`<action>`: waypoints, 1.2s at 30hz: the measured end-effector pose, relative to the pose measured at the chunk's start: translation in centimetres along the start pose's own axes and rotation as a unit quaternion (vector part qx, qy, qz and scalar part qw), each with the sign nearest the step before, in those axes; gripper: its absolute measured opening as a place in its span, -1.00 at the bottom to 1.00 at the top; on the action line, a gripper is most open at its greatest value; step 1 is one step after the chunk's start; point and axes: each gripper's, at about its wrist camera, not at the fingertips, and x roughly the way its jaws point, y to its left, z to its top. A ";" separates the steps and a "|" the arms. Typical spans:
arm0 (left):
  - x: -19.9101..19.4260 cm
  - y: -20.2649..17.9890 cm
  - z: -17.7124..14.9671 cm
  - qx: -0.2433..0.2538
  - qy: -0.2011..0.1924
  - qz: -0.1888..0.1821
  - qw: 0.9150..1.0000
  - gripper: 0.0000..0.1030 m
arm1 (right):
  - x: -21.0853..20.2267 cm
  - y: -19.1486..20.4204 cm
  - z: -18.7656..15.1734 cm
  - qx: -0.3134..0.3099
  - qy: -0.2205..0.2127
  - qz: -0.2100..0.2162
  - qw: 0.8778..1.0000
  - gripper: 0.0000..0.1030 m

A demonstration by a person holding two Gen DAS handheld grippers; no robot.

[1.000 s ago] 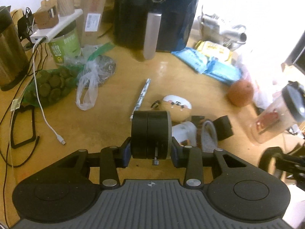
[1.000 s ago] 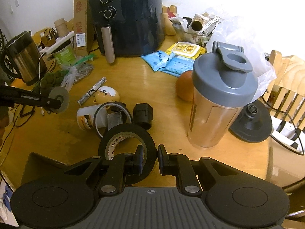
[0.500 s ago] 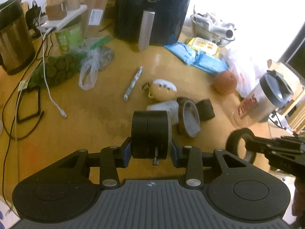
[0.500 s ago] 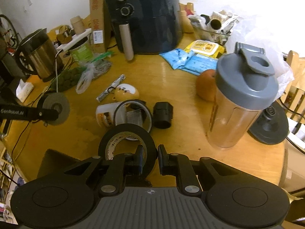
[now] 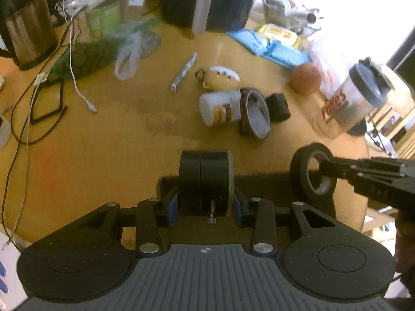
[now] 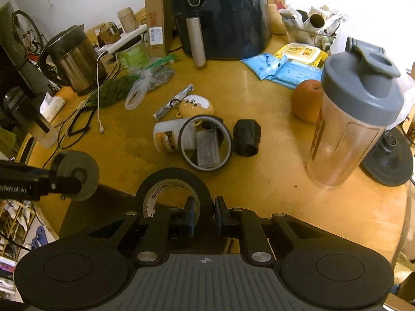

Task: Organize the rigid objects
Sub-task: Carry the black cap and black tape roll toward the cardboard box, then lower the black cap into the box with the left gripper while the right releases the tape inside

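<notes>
My left gripper (image 5: 206,204) is shut on a thick black disc-shaped cylinder (image 5: 206,181), held above the near table edge; it shows in the right wrist view (image 6: 75,178) at the left. My right gripper (image 6: 203,213) is shut on the wall of a black tape roll (image 6: 173,189), which shows in the left wrist view (image 5: 311,178) at the right. On the wooden table (image 6: 259,176) lie a white jar (image 6: 166,137), a tape ring (image 6: 205,142) with a grey piece inside, a black cap (image 6: 246,137) and a yellow toy (image 6: 194,106).
A shaker bottle (image 6: 355,119) stands at the right, an orange (image 6: 306,101) behind it, a black base (image 6: 389,160) beside it. At the back are an air fryer (image 6: 220,13), blue packs (image 6: 282,67), a kettle (image 6: 75,57), bags and cables (image 5: 39,103). A dark box (image 5: 246,184) sits below both grippers.
Both grippers have pulled back and up from the table with their objects. The table items now look smaller and farther, and the dark box has come into view below.
</notes>
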 end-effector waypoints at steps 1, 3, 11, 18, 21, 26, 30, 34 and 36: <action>0.2 -0.1 -0.3 0.001 0.005 0.002 1.000 -0.24 | 0.0 0.0 -0.2 0.000 0.001 0.002 1.000 -0.64; 0.6 -0.1 -0.8 0.002 0.015 0.008 1.000 -0.24 | -0.1 0.1 -0.5 0.000 0.003 0.006 1.000 -0.64; 2.4 0.5 -1.9 -0.006 0.044 0.034 0.998 -0.23 | -0.3 0.4 -2.1 -0.003 0.020 0.017 1.000 -0.64; 3.0 1.1 -1.9 -0.025 0.038 0.043 0.998 -0.23 | -0.4 0.5 -2.9 -0.009 0.031 0.017 0.999 -0.64; 2.4 0.8 -1.9 -0.028 0.026 0.049 0.998 -0.23 | -0.6 0.6 -3.1 -0.011 0.031 0.016 0.999 -0.64; 1.1 0.4 -2.5 -0.030 0.011 0.060 0.998 -0.22 | -0.7 0.6 -3.4 -0.014 0.035 0.014 0.999 -0.64; 0.4 0.3 -3.3 -0.037 0.011 0.059 0.998 -0.22 | -0.7 0.8 -3.8 -0.018 0.039 0.015 0.999 -0.64; -0.2 0.4 -4.3 -0.048 0.012 0.055 0.997 -0.22 | -0.5 1.2 -3.9 -0.026 0.043 0.016 0.999 -0.64; -0.5 0.5 -4.7 -0.053 0.012 0.053 0.997 -0.22 | -0.4 1.3 -3.9 -0.030 0.045 0.016 0.998 -0.64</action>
